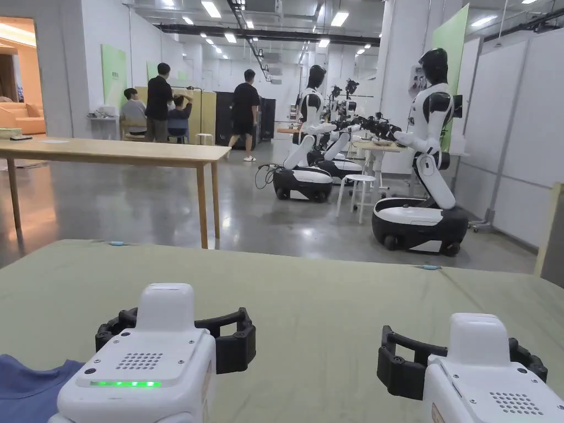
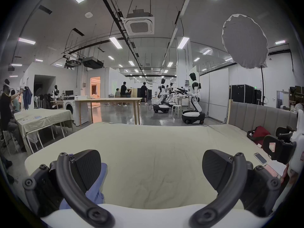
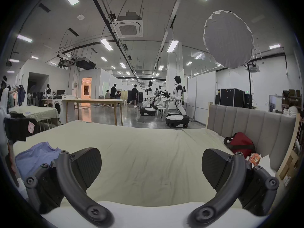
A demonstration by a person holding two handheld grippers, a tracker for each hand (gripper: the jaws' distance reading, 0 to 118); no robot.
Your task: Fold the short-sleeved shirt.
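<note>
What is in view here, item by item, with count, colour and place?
Shirt: one, blue, lying at the left near edge of the bed.
Bed sheet: one, pale green, spread over the bed.
Headboard: one, grey, on the bed's right.
Bag: one, red, against the headboard.
Phone: one, on the sheet's right edge.
Wooden table: one, beyond the bed.
Humanoid robots: several, black-and-white, far right.
Left claw: open, empty.
Right claw: open, empty.

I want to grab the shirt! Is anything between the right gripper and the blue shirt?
In the head view, the left gripper sits between the right gripper and the blue shirt.
</note>
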